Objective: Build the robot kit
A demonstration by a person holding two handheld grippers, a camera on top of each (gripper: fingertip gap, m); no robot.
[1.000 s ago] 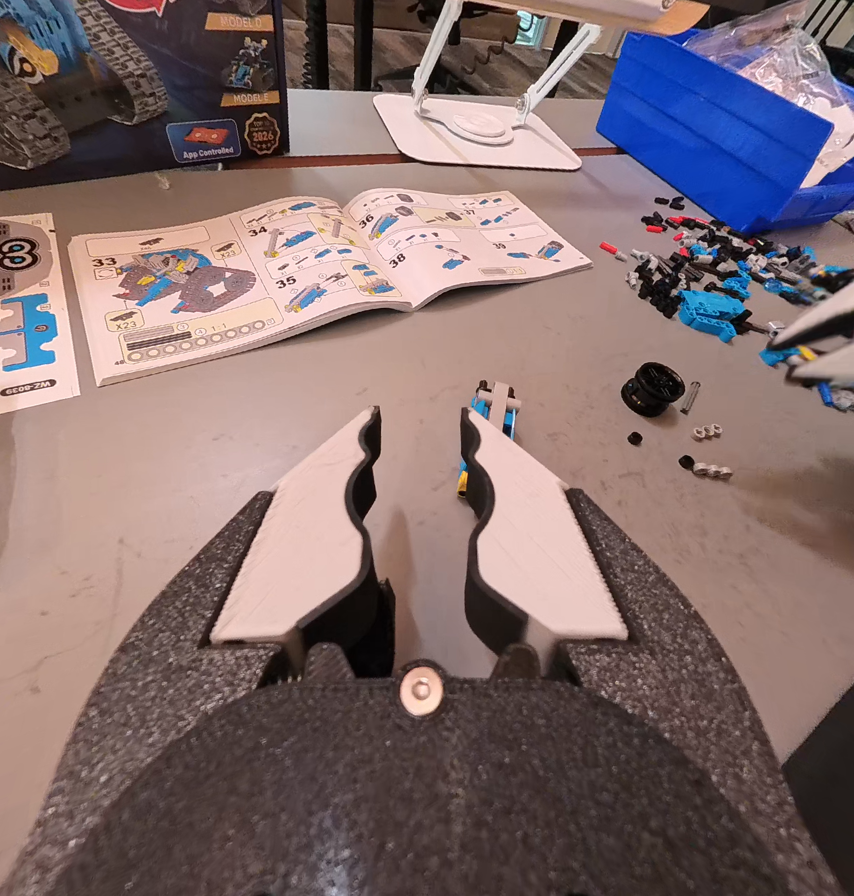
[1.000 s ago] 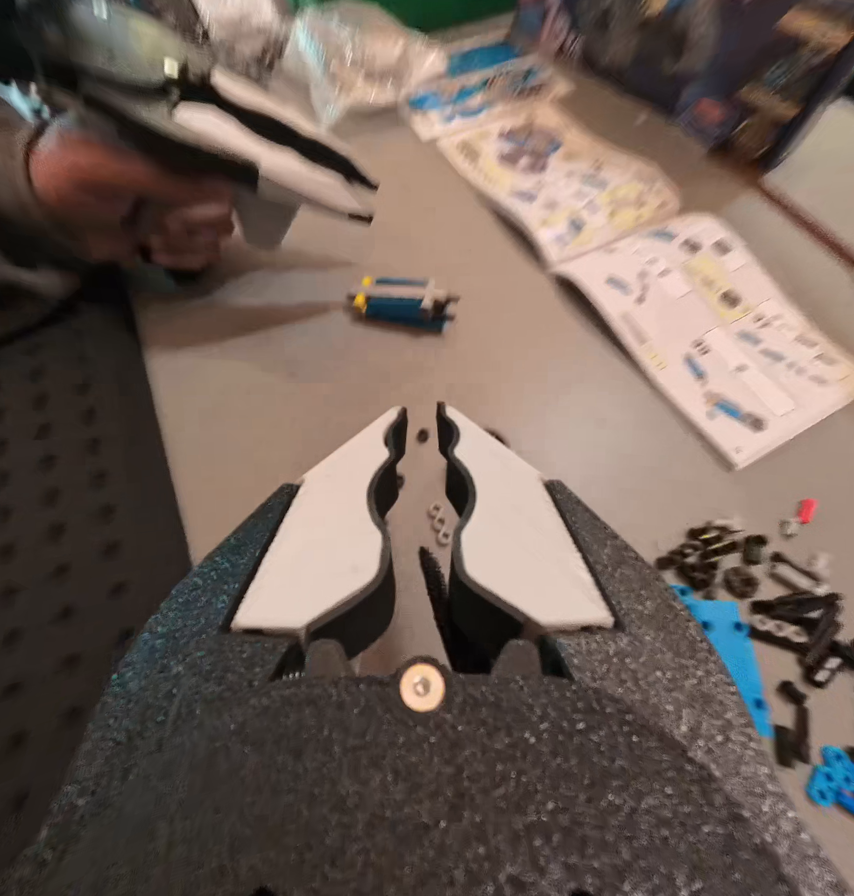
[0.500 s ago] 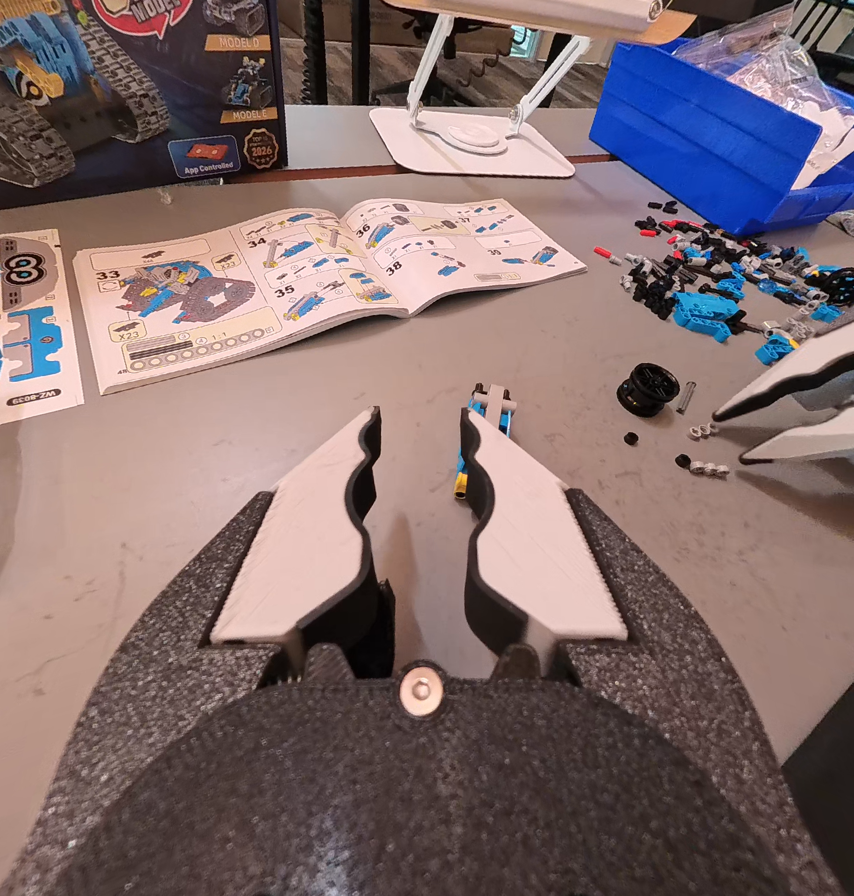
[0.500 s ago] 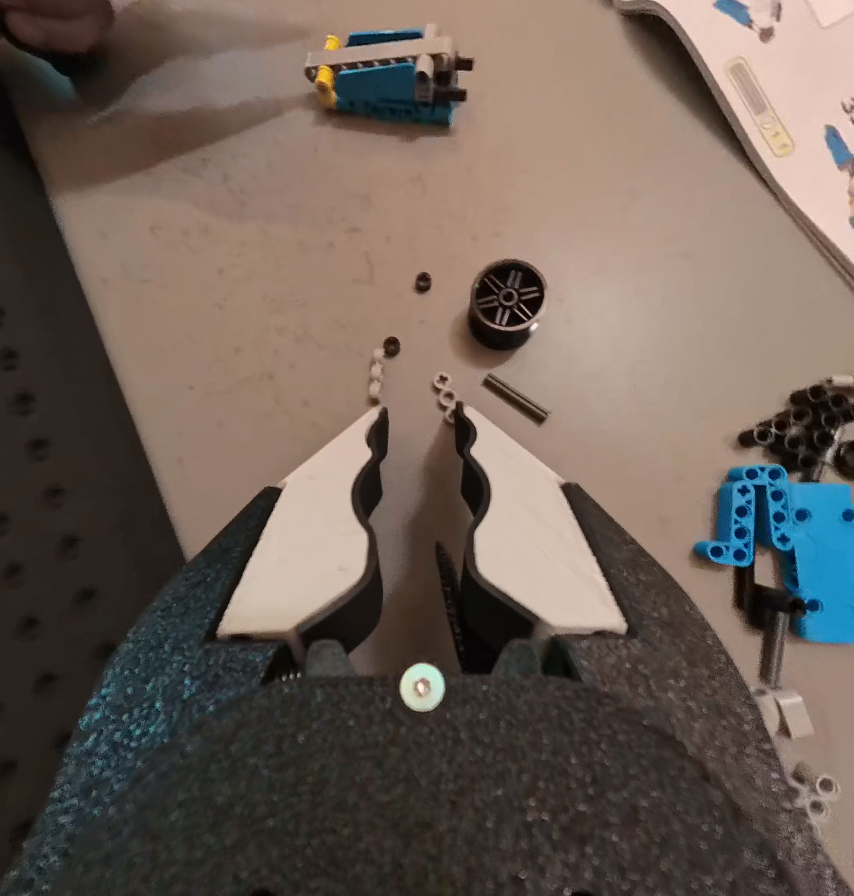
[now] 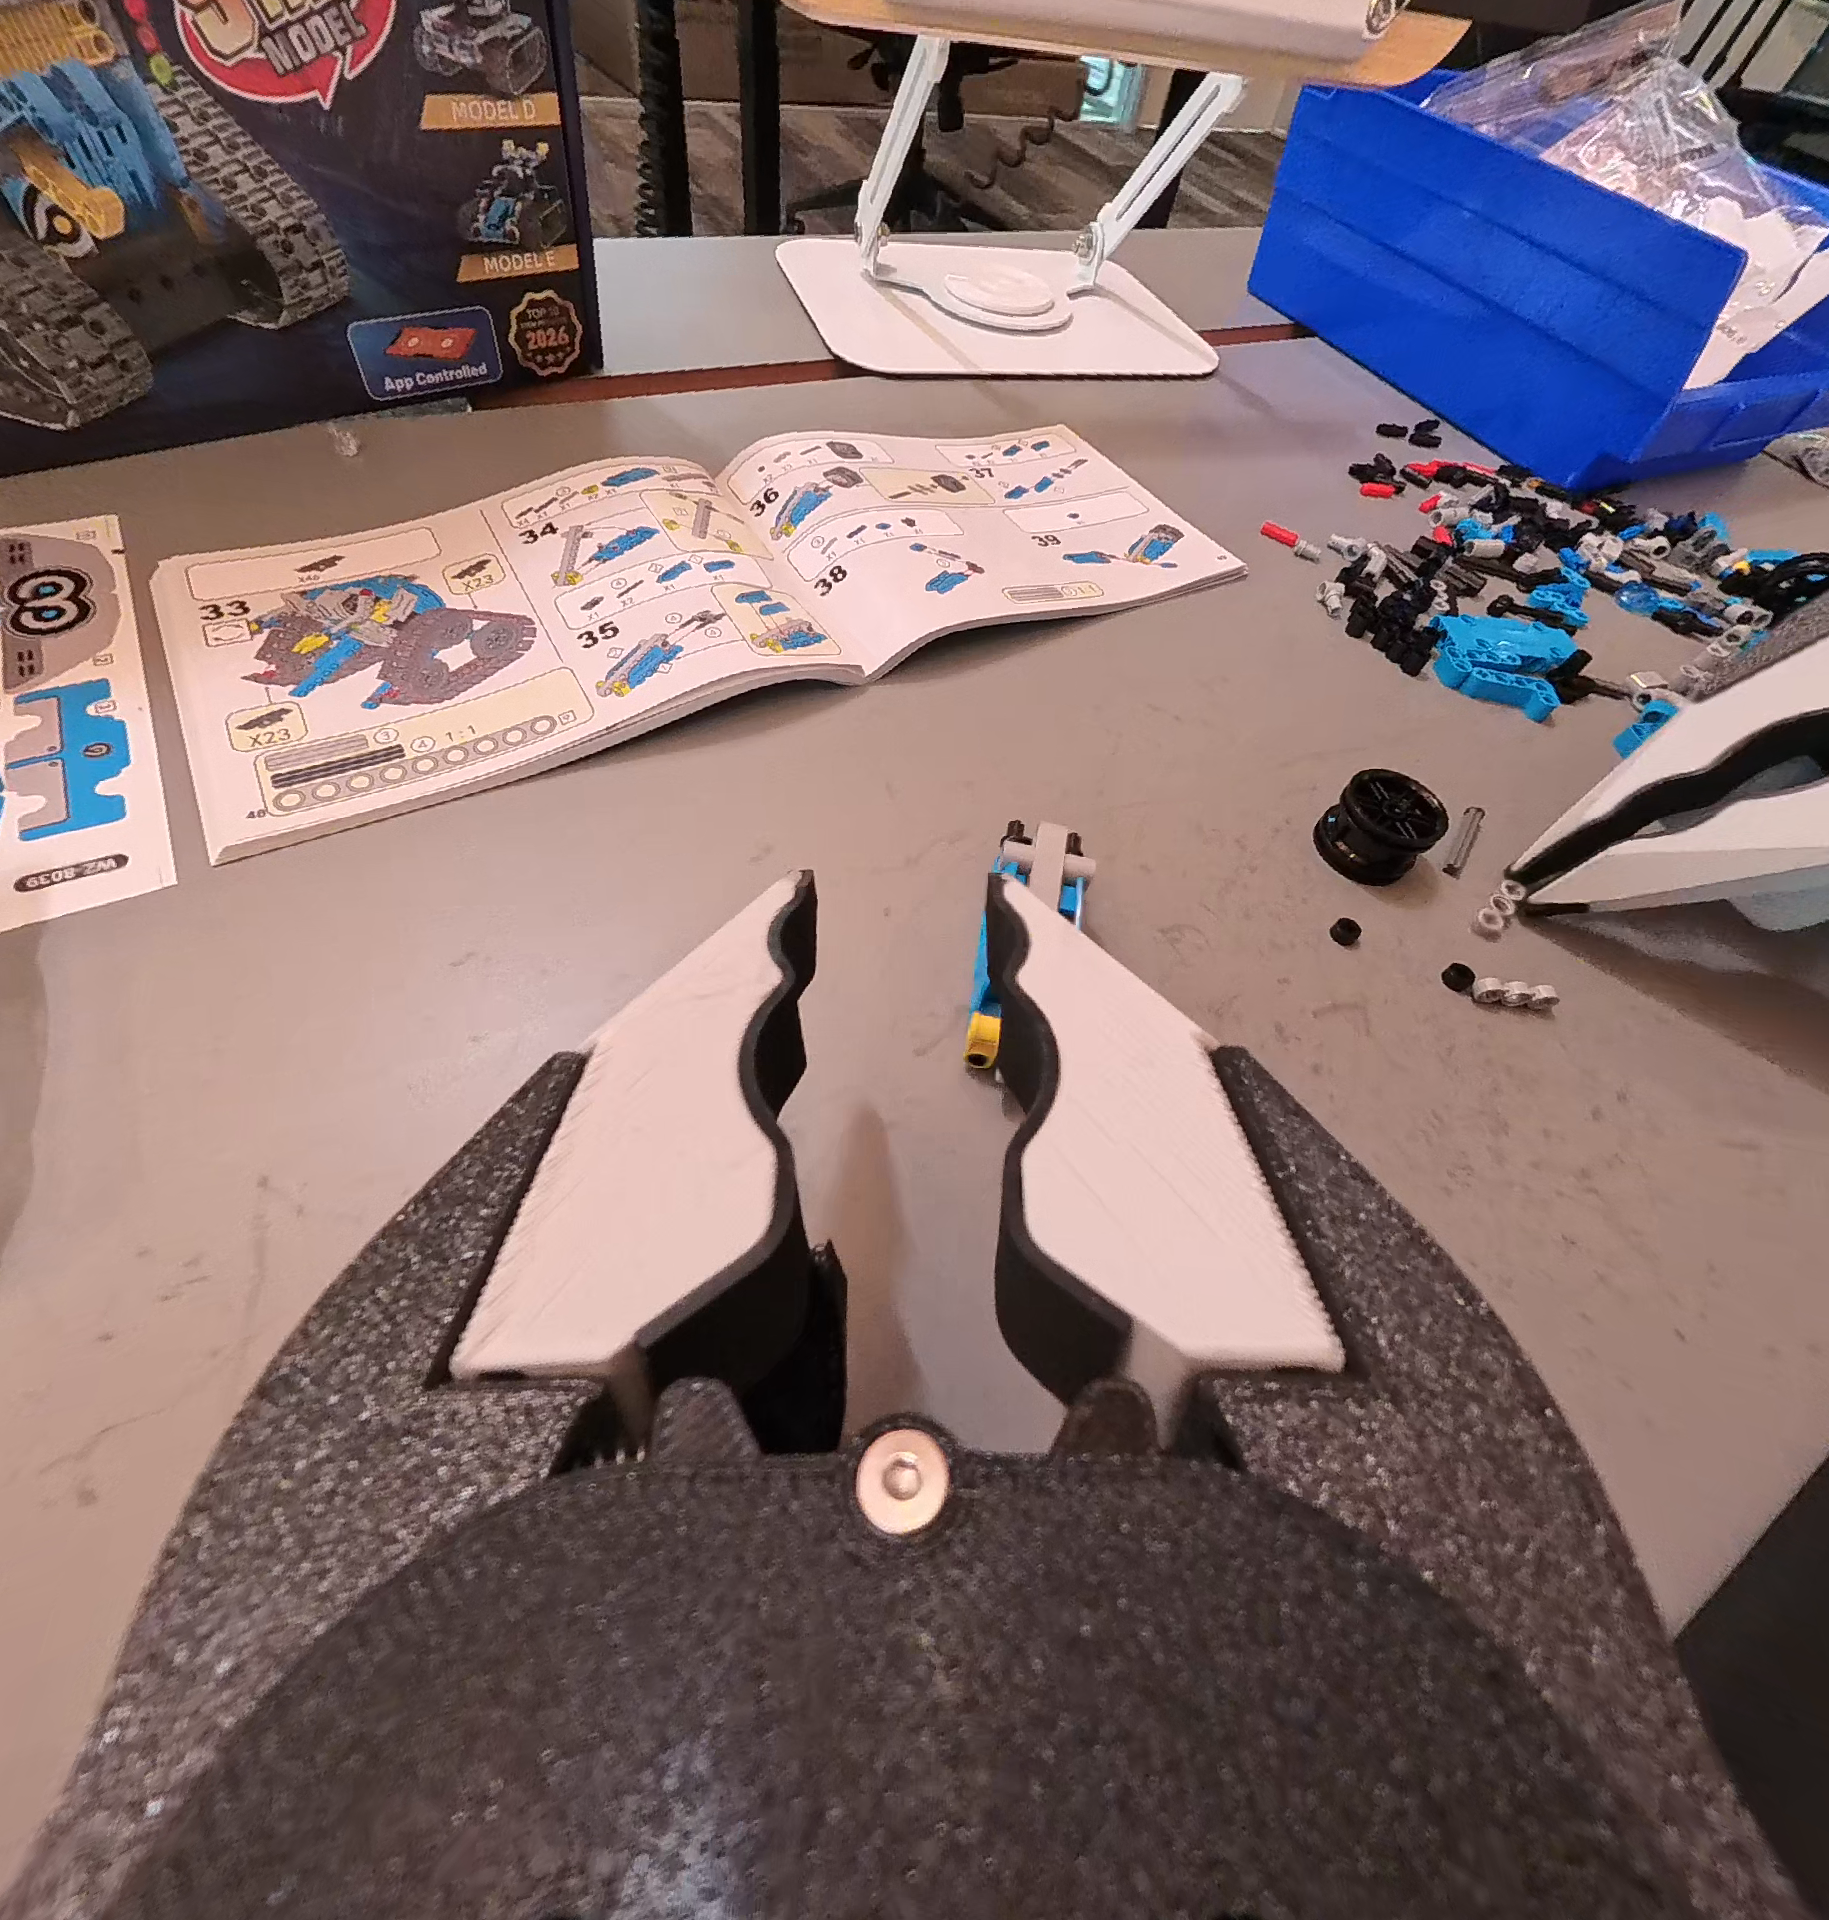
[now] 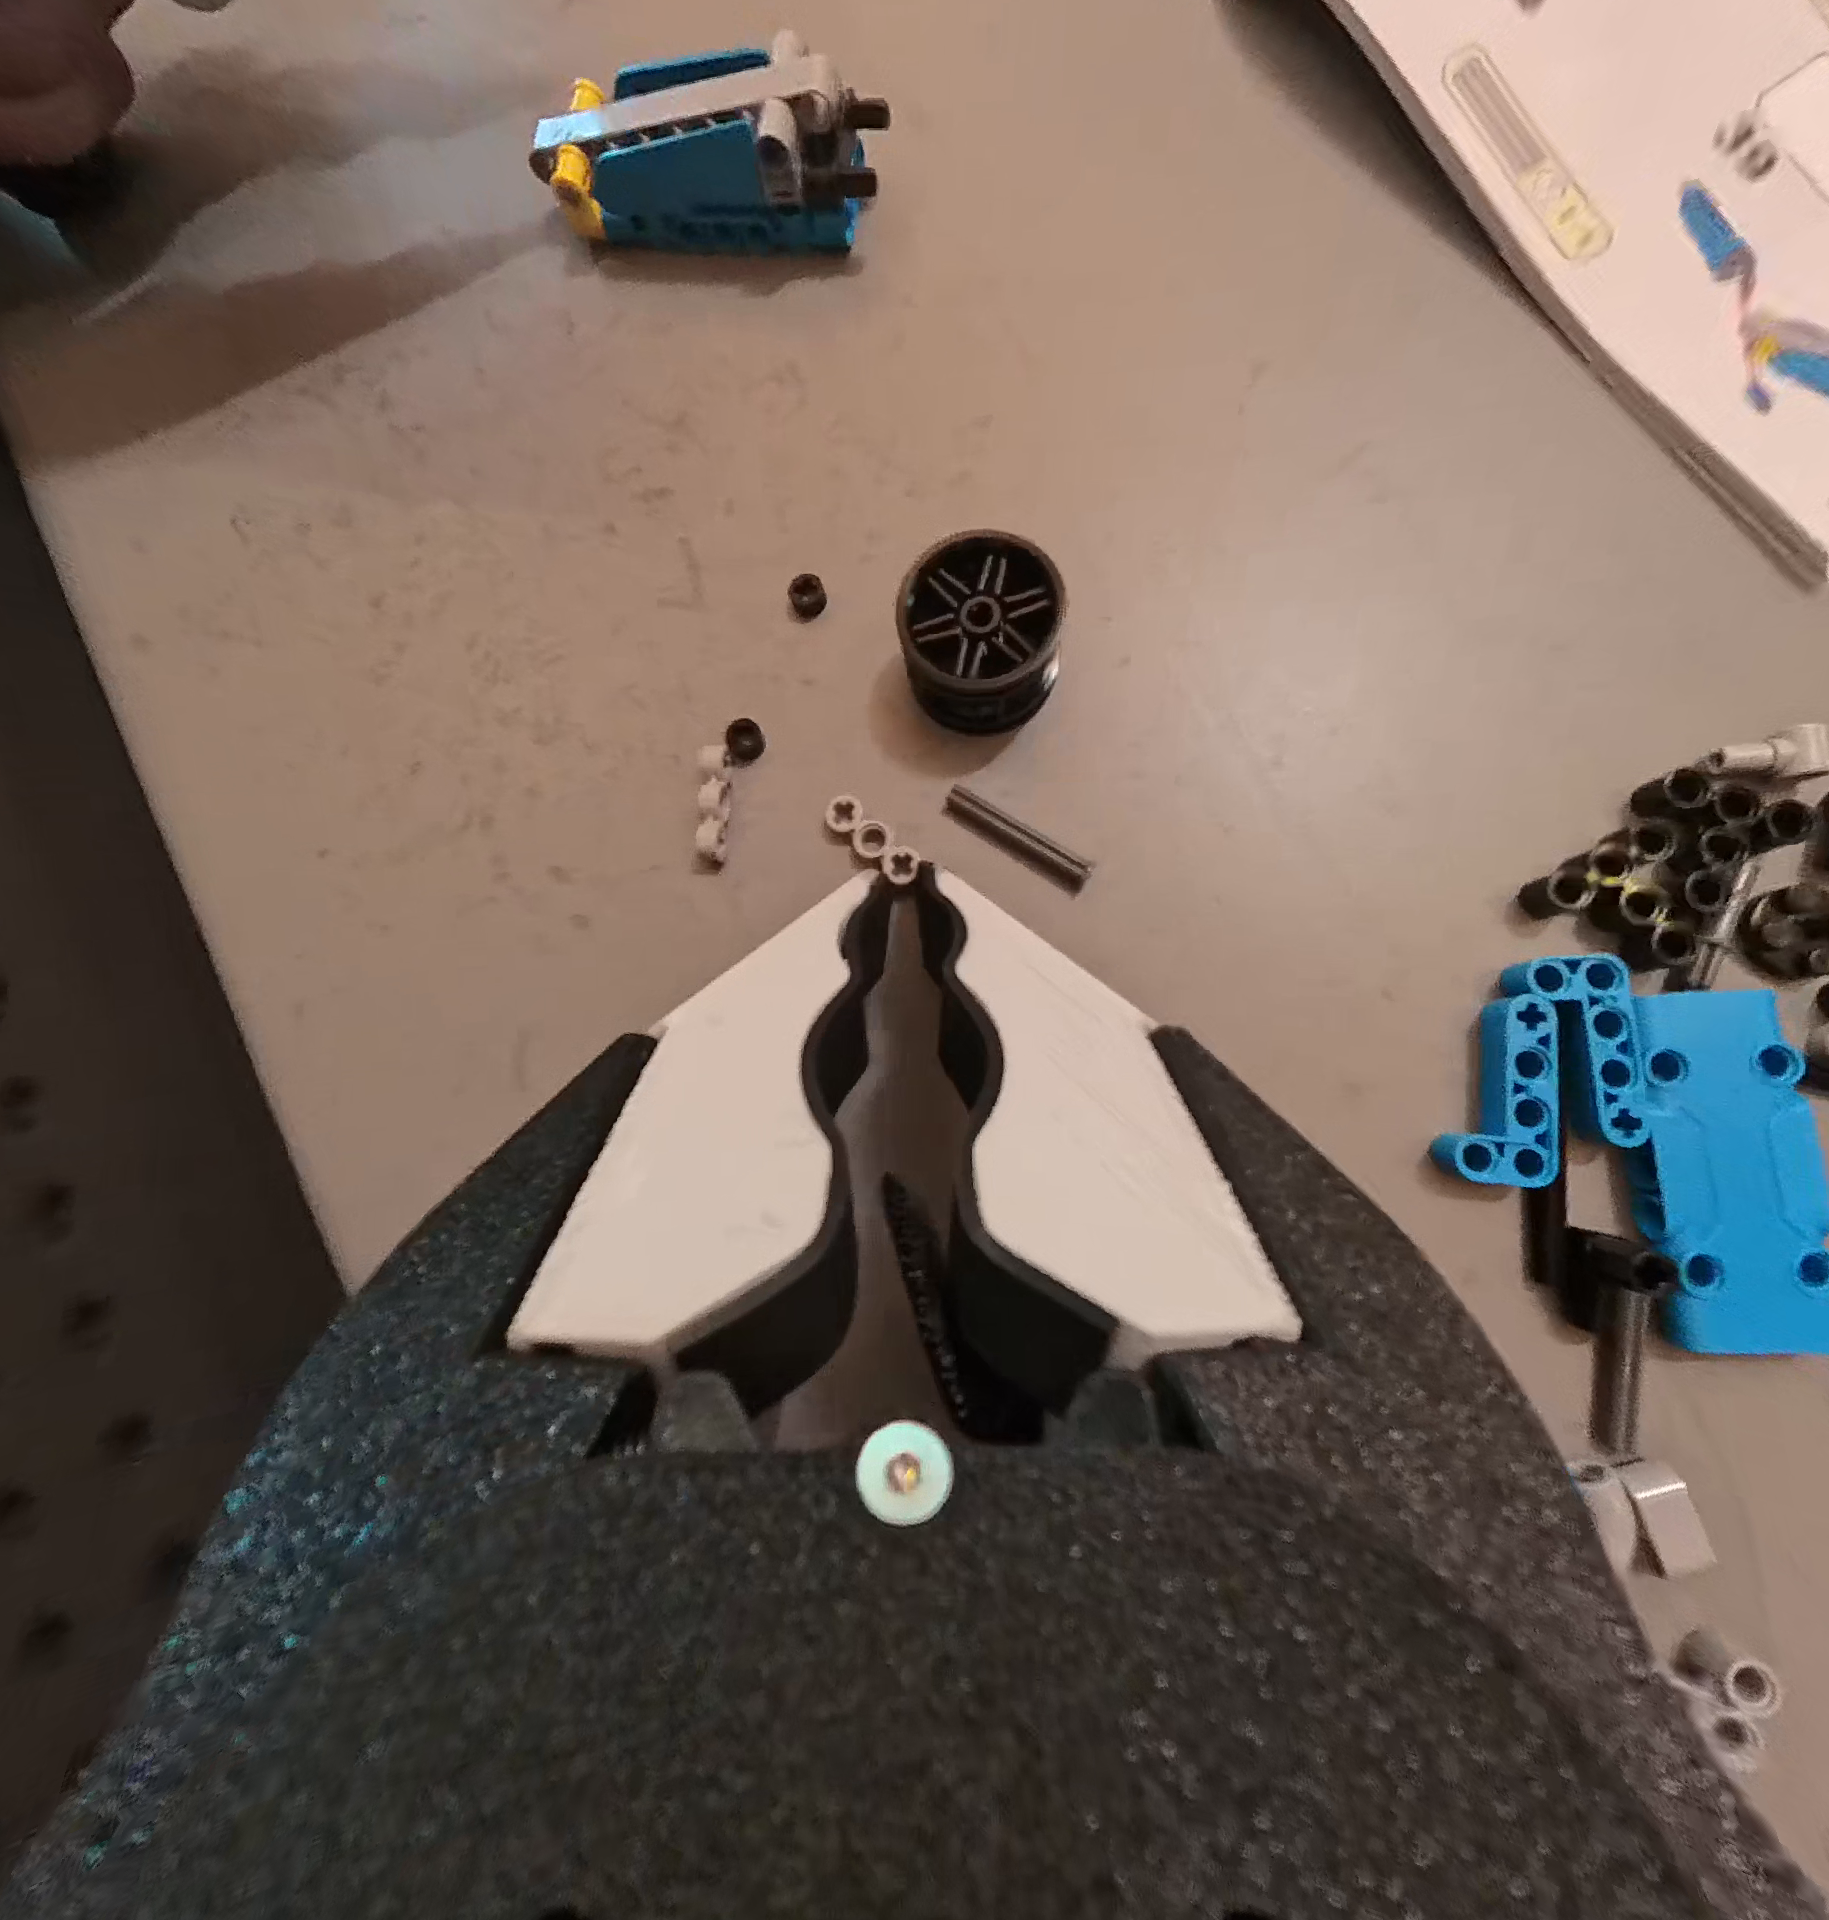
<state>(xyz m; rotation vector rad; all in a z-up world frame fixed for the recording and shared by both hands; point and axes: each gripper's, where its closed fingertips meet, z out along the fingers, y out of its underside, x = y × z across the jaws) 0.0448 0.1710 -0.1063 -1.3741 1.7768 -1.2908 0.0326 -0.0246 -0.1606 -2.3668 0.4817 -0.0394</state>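
Note:
My right gripper (image 6: 902,883) points down at the grey table, its jaws closed to a narrow slit on the near end of a small grey three-hole beam (image 6: 868,836). The beam still lies flat on the table. A black wheel (image 6: 981,644), a short black axle (image 6: 1016,852), a second grey piece (image 6: 715,805) and two black bushes (image 6: 806,595) lie just beyond. My left gripper (image 5: 902,896) is open and empty, low over the table. A small blue, grey and yellow assembly (image 5: 1045,862) lies by its right fingertip. The right gripper (image 5: 1523,902) also shows at right.
An open instruction booklet (image 5: 681,603) and a sticker sheet (image 5: 48,707) lie at the back left, before a toy box (image 5: 266,187). A white stand (image 5: 993,312) and blue bin (image 5: 1512,281) stand behind. Loose parts (image 5: 1512,603) and a blue panel (image 6: 1720,1174) lie right. A dark perforated mat (image 6: 58,1039) borders the table. There is about 20 cm between the tips of the two grippers. Measured from the fingertips, the black wheel (image 6: 981,644) is 4 cm or so from the right gripper and 15 cm from the left. The left camera catches it too, in the left wrist view (image 5: 1424,803).
My right gripper swung down and moved in to the small grey beam, and its jaws closed on the beam's near end. My left gripper stayed open and almost still.

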